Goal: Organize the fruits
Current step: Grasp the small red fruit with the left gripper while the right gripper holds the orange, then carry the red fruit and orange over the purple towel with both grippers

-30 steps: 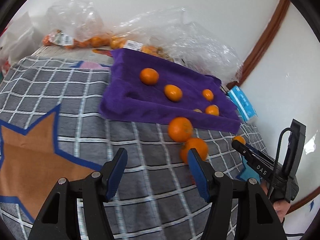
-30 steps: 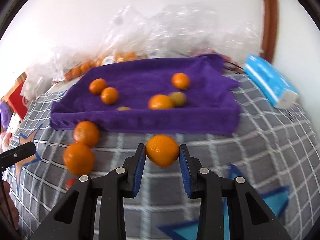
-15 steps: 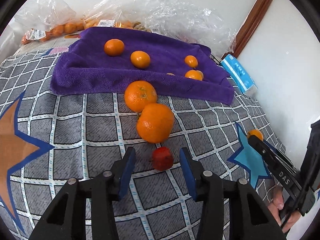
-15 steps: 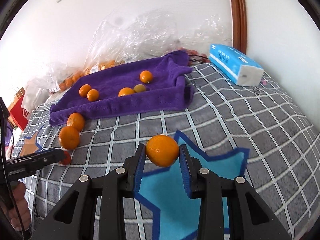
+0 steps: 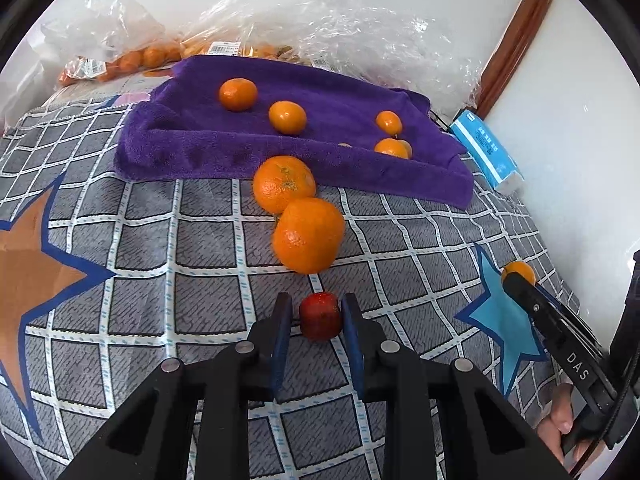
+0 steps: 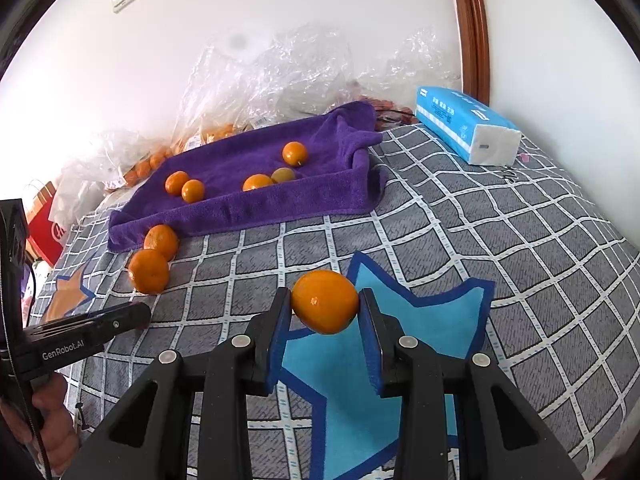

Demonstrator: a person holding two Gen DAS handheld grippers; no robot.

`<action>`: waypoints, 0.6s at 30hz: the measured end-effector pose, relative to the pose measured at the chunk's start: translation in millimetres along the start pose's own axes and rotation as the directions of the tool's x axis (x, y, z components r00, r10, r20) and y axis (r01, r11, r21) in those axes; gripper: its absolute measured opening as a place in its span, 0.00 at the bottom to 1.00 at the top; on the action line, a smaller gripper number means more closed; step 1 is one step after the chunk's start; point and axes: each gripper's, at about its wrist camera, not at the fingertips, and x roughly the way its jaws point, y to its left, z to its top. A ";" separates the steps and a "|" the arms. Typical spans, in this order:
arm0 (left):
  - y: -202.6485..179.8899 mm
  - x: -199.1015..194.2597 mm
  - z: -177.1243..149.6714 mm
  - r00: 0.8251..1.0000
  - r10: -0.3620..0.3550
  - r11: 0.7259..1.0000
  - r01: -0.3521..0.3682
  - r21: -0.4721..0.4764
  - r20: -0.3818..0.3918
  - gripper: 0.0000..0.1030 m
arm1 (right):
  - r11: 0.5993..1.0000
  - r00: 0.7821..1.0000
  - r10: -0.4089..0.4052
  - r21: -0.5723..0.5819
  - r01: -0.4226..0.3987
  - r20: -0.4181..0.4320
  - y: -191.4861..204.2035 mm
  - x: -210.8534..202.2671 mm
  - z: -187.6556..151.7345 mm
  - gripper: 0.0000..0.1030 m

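My left gripper (image 5: 318, 316) is shut on a small red fruit (image 5: 320, 315) low over the checked bedcover. Just beyond it lie two large oranges (image 5: 308, 234) touching each other, in front of a purple towel (image 5: 224, 152) that holds several small oranges (image 5: 287, 117). My right gripper (image 6: 324, 304) is shut on an orange (image 6: 325, 301) and holds it above a blue star on the cover. That orange (image 5: 518, 271) and the right gripper also show at the right of the left wrist view. The left gripper's arm shows at the lower left of the right wrist view (image 6: 88, 328).
Clear plastic bags (image 5: 320, 28) with more oranges lie behind the towel against the white wall. A blue tissue pack (image 6: 464, 128) lies at the right by the wall. A red bag (image 6: 46, 228) stands at the far left.
My left gripper moved toward the oranges, came down on the red fruit and closed on it. My right gripper carried its orange back from the towel to above the blue star.
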 end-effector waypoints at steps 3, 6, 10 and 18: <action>4.5 -5.3 2.8 1.000 0.013 1.000 -0.013 -0.009 0.004 0.23 | 1.000 1.000 -0.003 -0.011 0.003 0.006 5.0 -3.0 1.6 0.33; 11.7 -13.3 6.0 1.000 0.009 1.000 -0.008 -0.028 0.023 0.23 | 1.000 1.000 -0.003 -0.015 0.003 0.018 9.1 -6.0 4.4 0.33; 25.9 -25.6 10.1 0.998 0.019 0.998 -0.016 -0.060 0.051 0.23 | 1.000 1.000 -0.007 -0.026 0.008 0.024 14.1 -5.1 8.0 0.33; 50.1 -43.4 18.4 0.995 0.027 0.995 -0.018 -0.096 0.094 0.23 | 0.999 0.999 -0.011 -0.034 0.012 0.037 24.3 -7.5 15.9 0.33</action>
